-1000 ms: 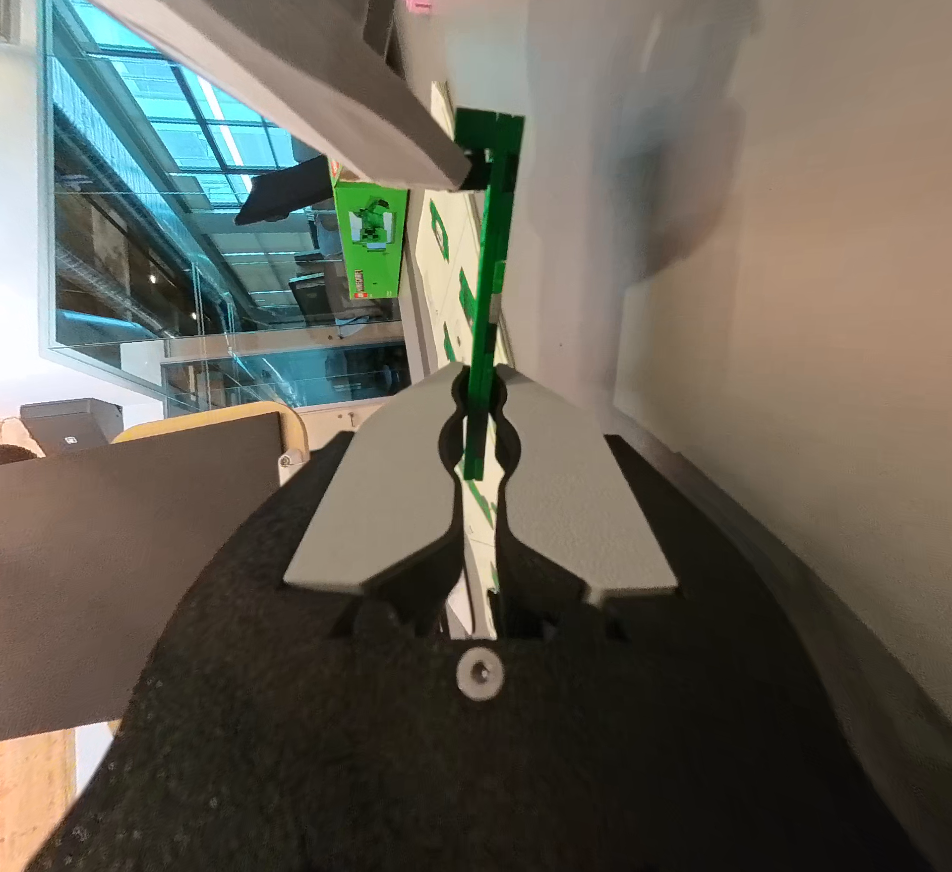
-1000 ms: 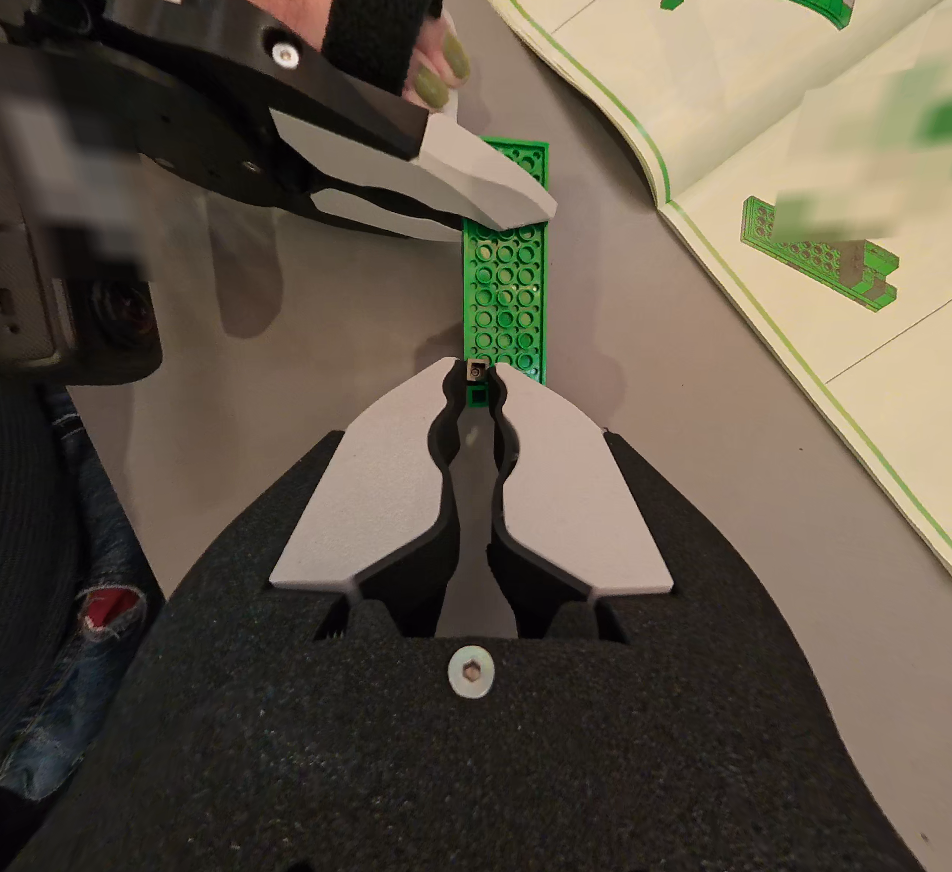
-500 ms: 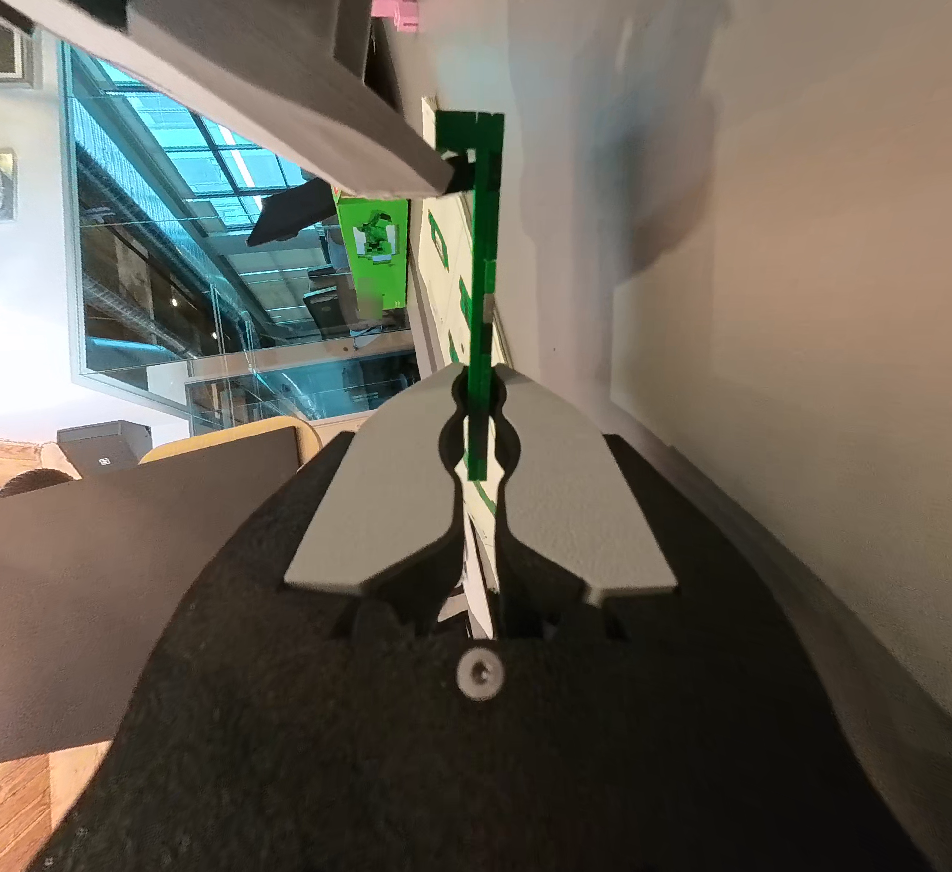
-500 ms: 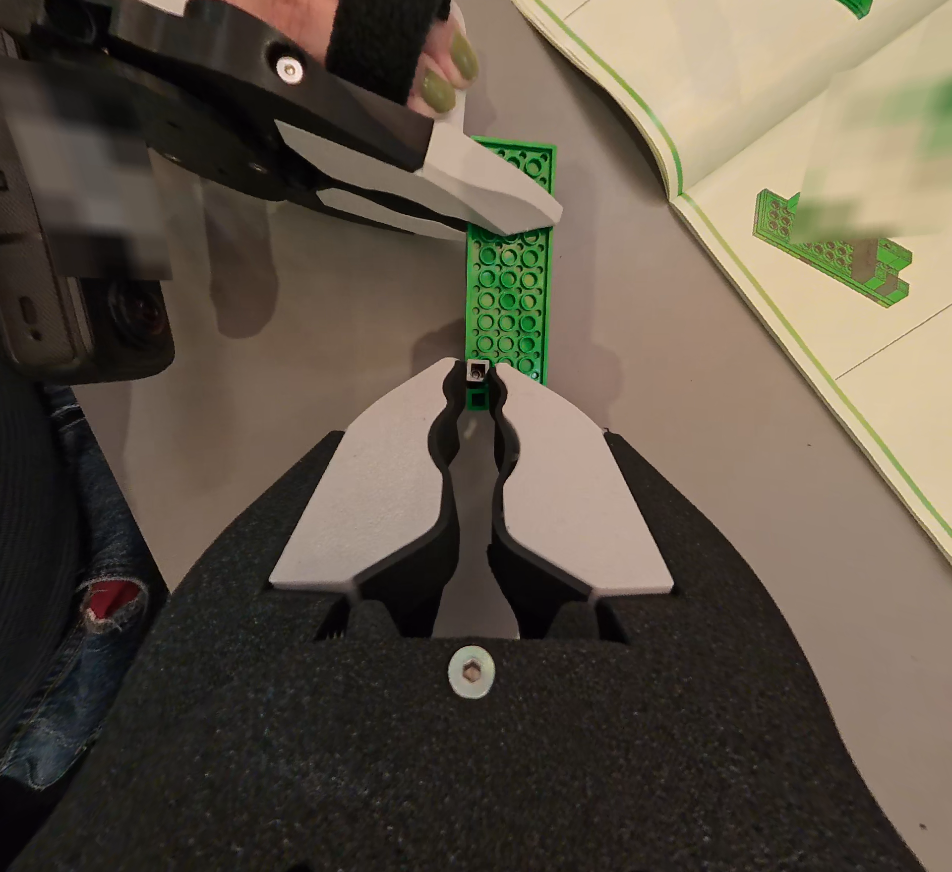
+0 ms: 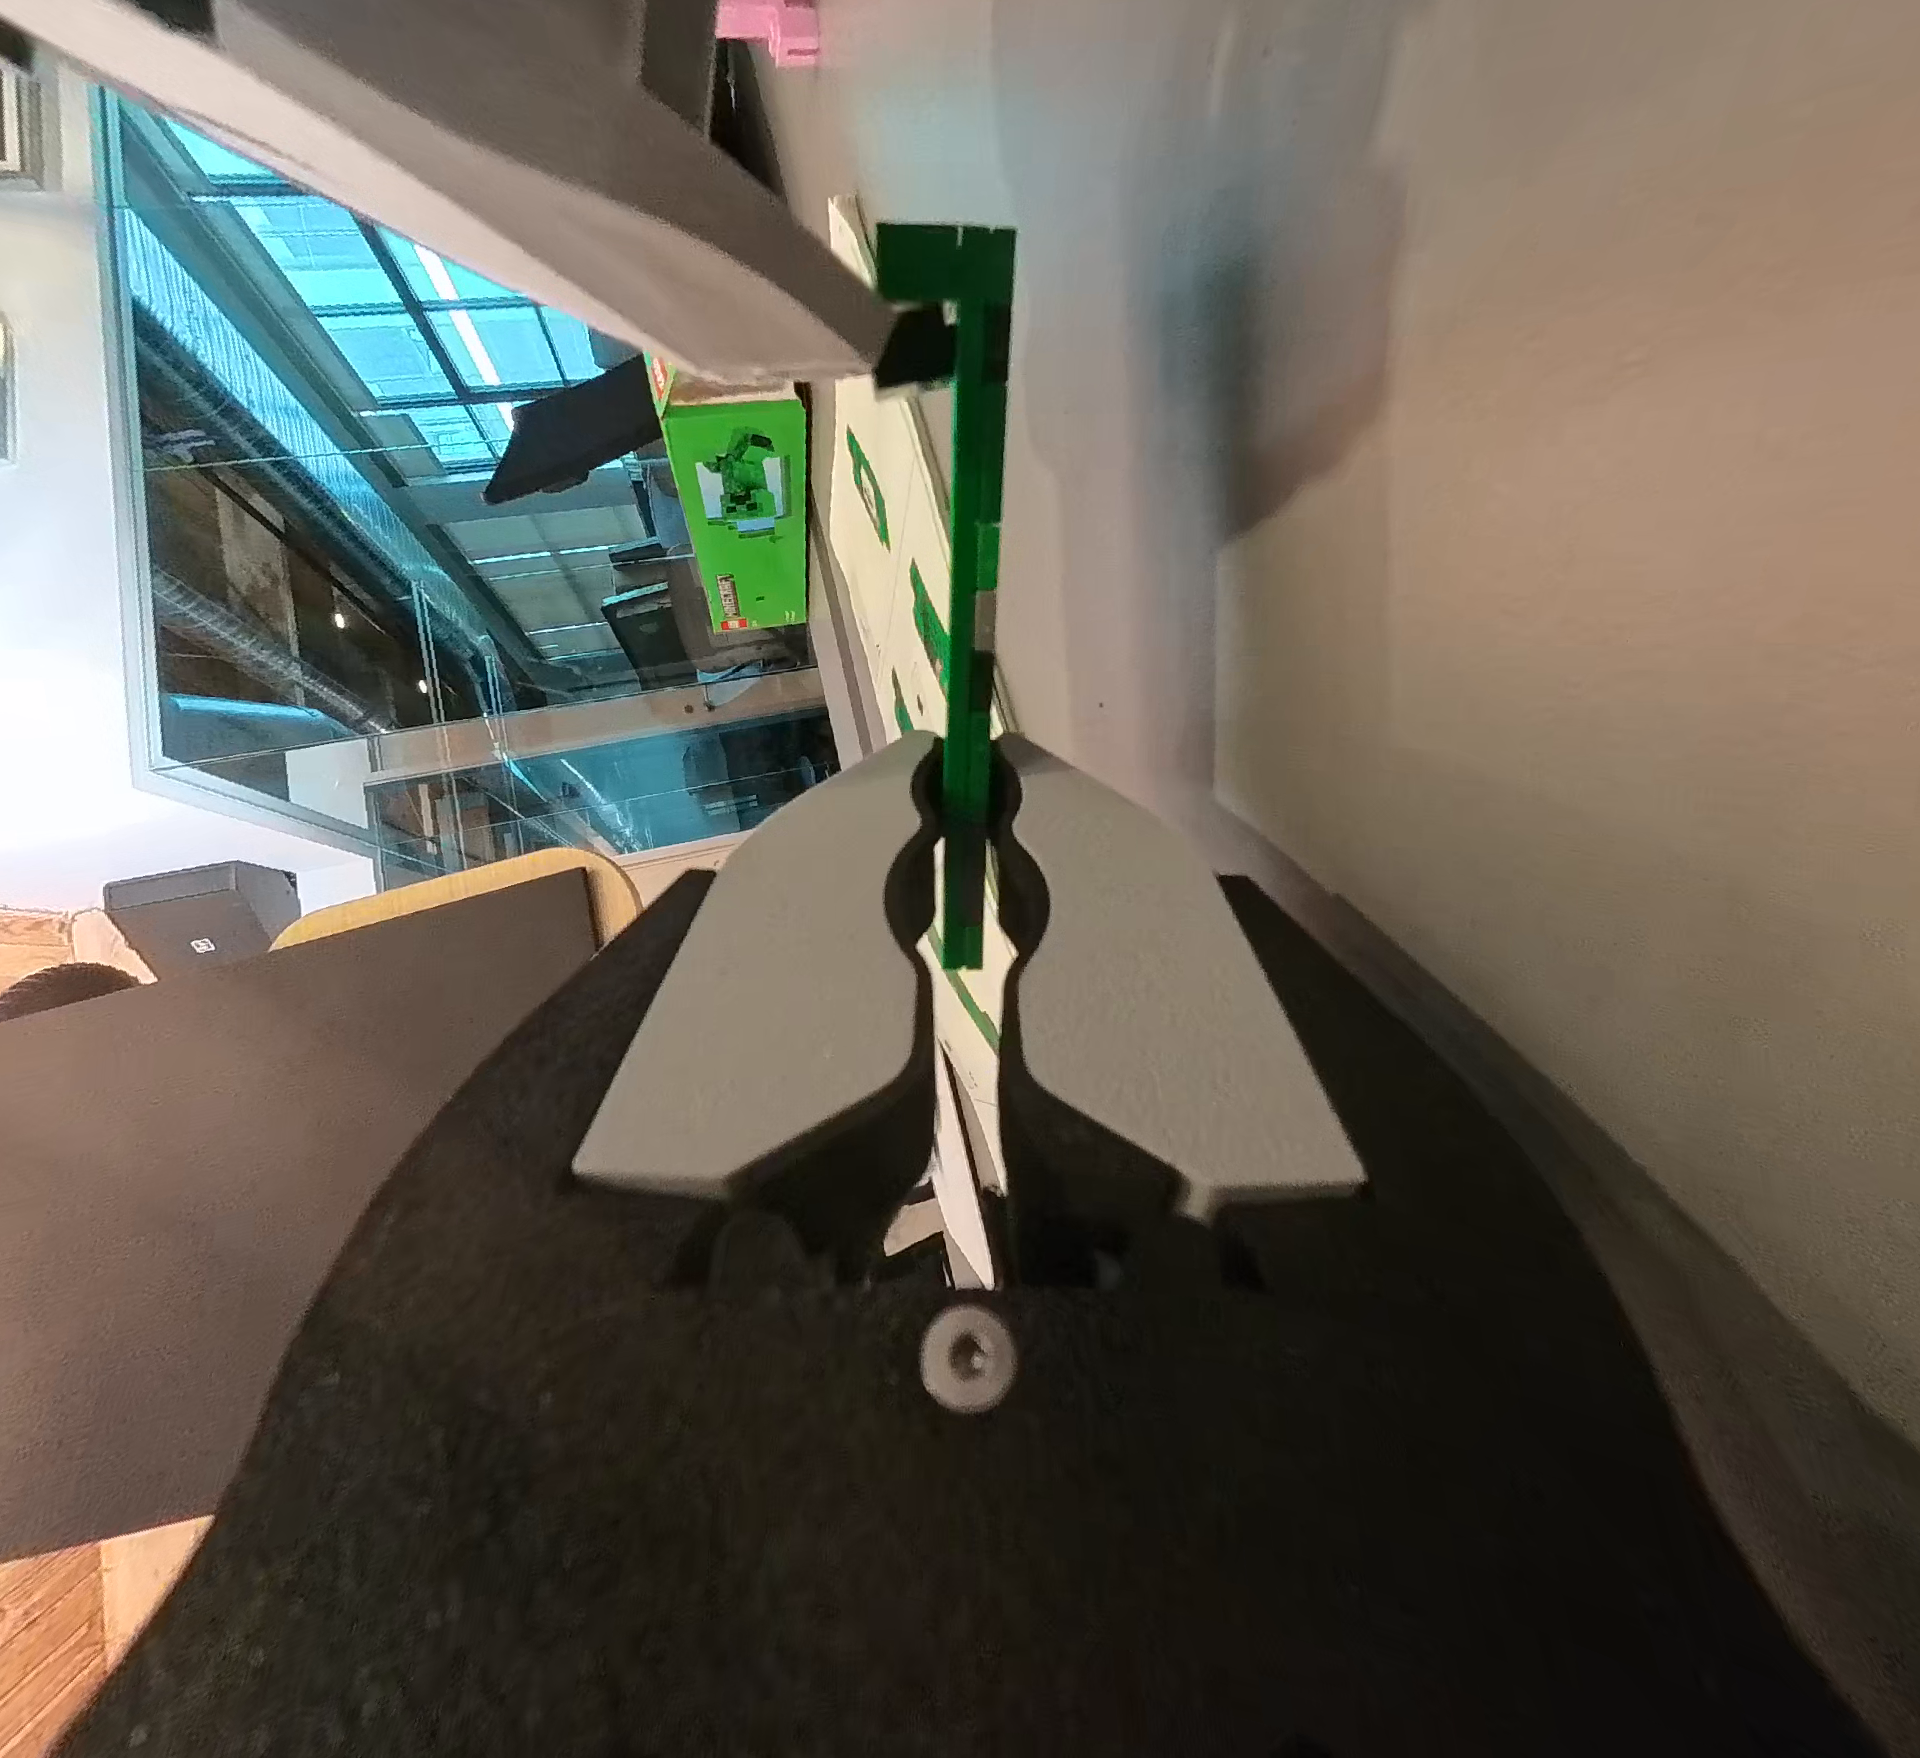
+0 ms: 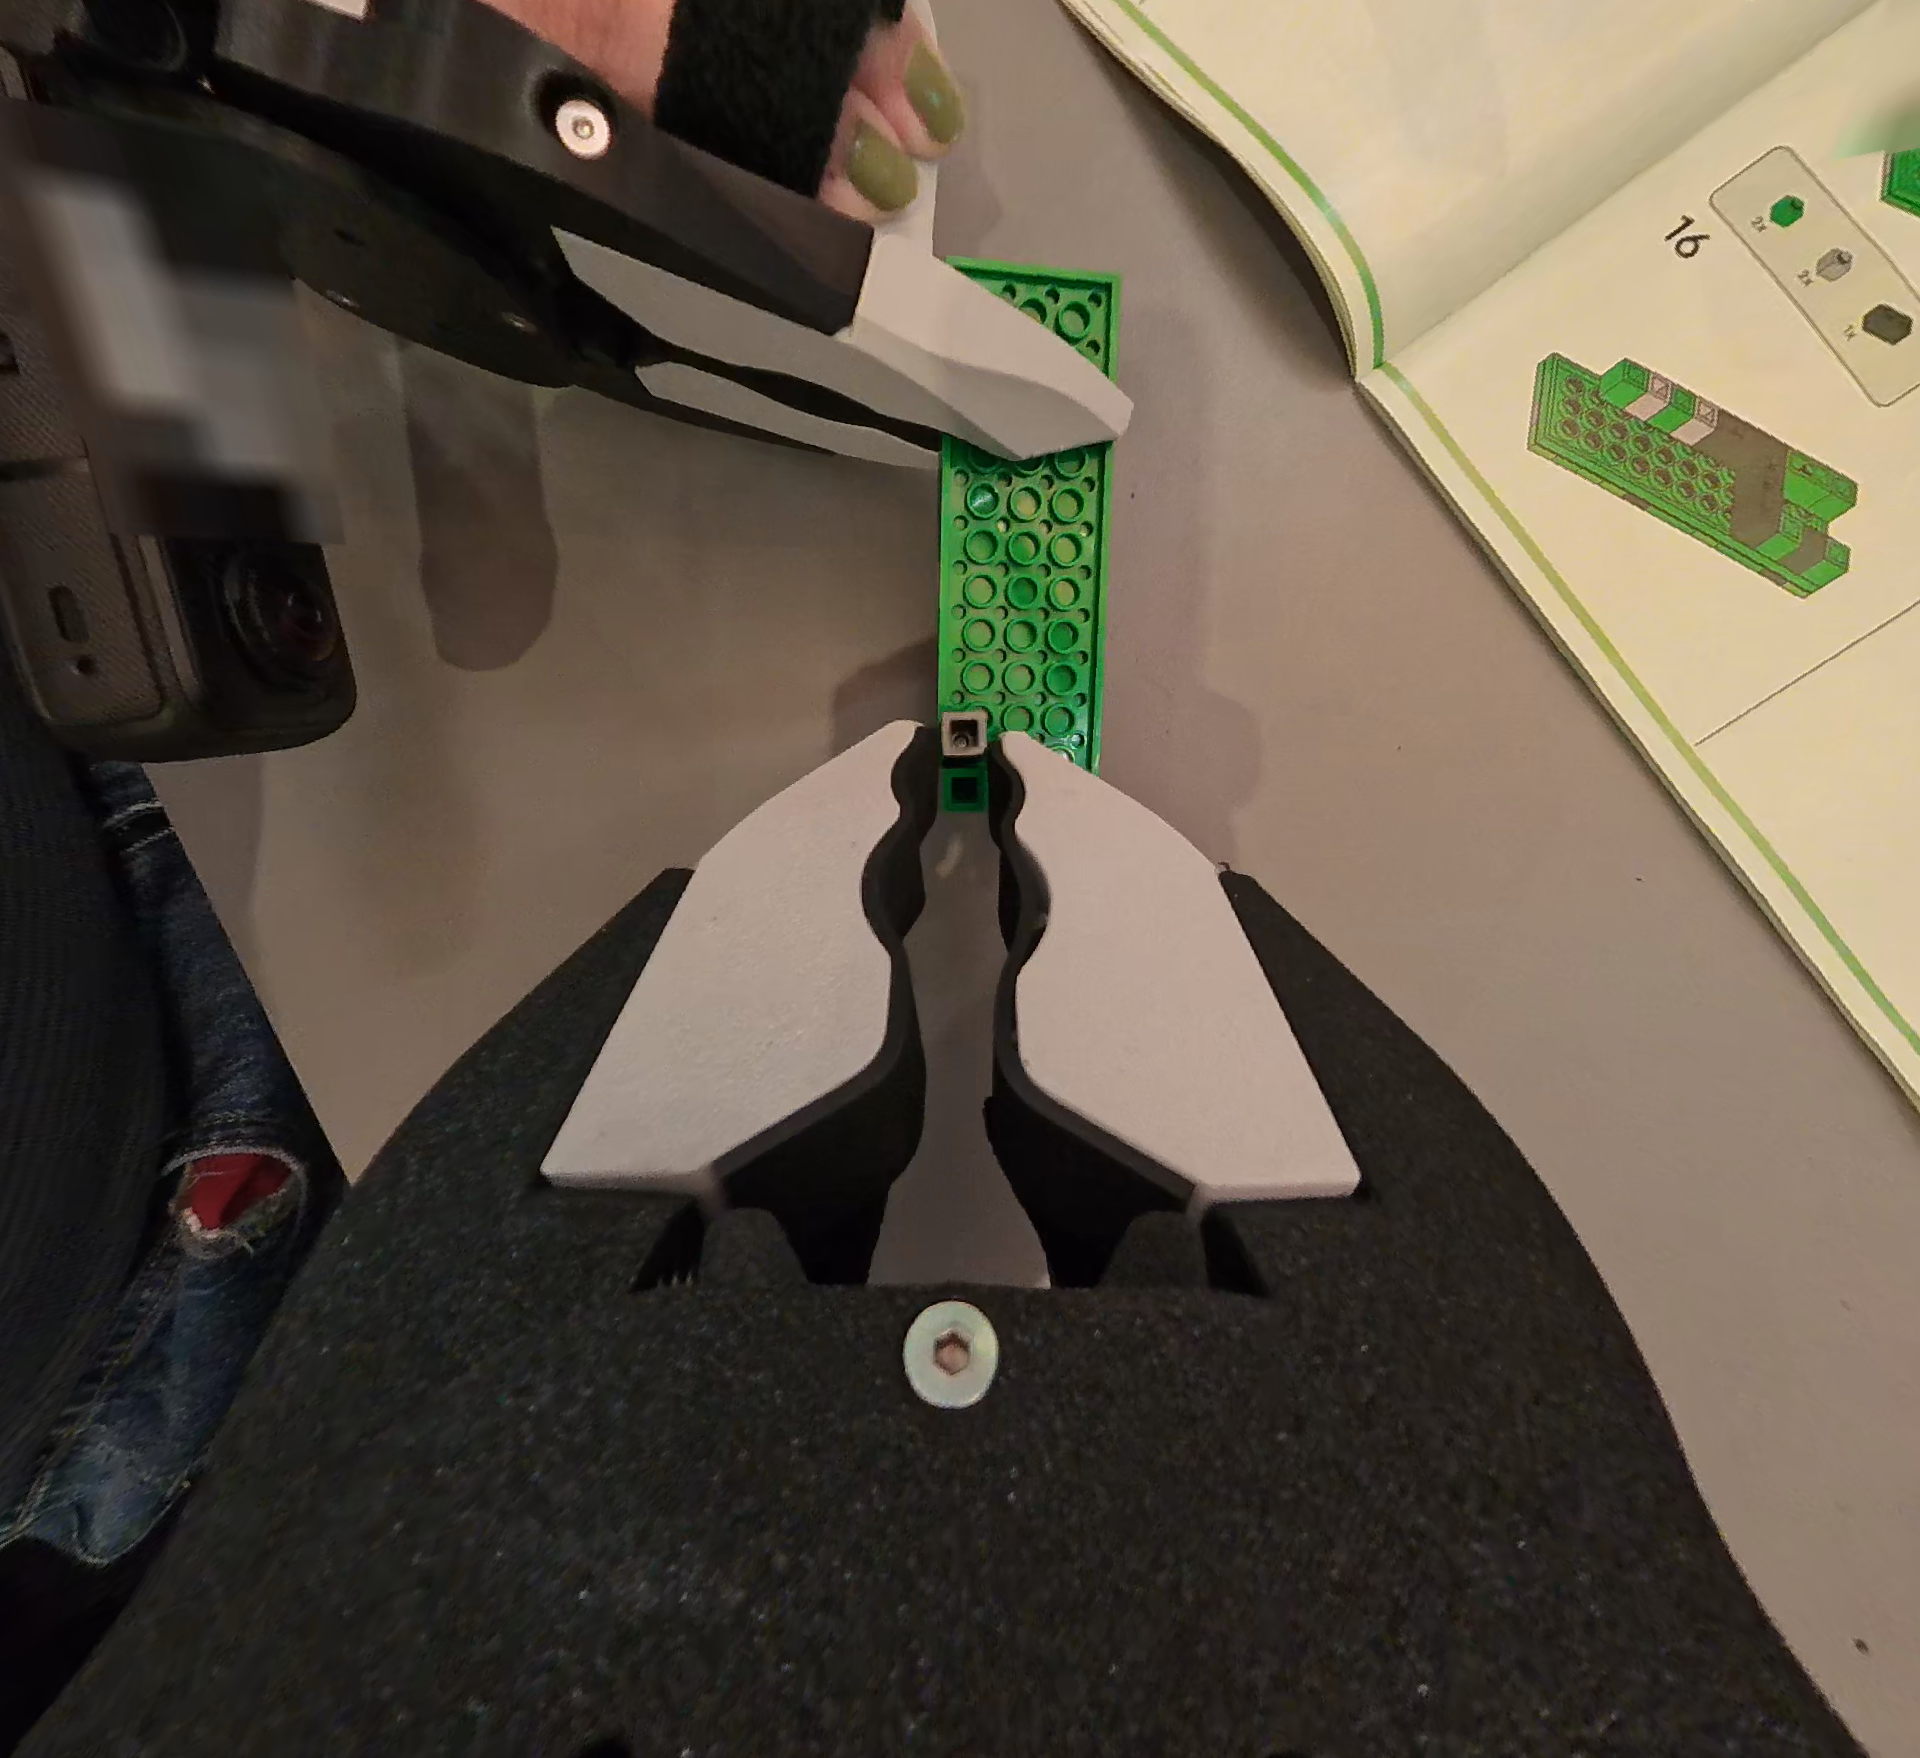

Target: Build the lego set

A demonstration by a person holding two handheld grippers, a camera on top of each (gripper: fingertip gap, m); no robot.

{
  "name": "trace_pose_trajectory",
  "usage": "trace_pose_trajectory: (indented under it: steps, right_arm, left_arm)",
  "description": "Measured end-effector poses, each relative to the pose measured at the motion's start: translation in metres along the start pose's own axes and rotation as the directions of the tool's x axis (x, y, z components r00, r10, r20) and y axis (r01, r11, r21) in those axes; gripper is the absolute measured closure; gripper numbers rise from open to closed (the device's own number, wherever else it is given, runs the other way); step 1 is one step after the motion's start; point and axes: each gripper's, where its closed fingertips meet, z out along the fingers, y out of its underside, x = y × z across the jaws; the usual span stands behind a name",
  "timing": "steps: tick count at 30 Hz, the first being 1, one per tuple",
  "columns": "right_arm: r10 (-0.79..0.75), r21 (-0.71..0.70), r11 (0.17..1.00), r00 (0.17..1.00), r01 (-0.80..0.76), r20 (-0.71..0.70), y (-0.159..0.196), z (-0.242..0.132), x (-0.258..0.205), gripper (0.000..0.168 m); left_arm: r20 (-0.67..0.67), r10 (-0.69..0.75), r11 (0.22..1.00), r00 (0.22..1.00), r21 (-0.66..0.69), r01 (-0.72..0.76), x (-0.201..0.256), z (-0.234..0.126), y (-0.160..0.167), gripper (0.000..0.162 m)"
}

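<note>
a grey tabletop [image 6: 1351, 773] fills the frame. at upper left the left gripper [image 6: 1029, 430], jaws clamped on the far end of the long green lego plate [image 6: 1023, 586], holds it on edge. at centre the right gripper [image 6: 961, 740] pinches a small grey brick [image 6: 963, 734] at the plate's near end. at right the instruction booklet [image 6: 1558, 150] shows many more bricks on the plate, so the build looks early.

Glossy plastic green plate [image 6: 1023, 565]; matt paper booklet [image 6: 1558, 181]; smooth grey tabletop [image 6: 727, 669].
</note>
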Motion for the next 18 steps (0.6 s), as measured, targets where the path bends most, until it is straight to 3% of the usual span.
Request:
trace_pose_trajectory:
  steps: [9, 18]
  right_arm:
    - [0.012, -0.010, 1.000, 1.000, -0.012, 0.001, 0.0020, 0.0011, 0.0005, 0.160]
    - [0.121, 0.025, 0.992, 0.992, -0.122, 0.029, -0.0013, -0.0002, 0.0028, 0.161]
  left_arm:
    - [-0.004, 0.003, 1.000, 1.000, 0.000, -0.003, 0.0010, 0.0002, -0.0004, 0.156]
    - [-0.001, -0.015, 1.000, 1.000, -0.013, 0.015, -0.0003, 0.0006, 0.0023, 0.156]
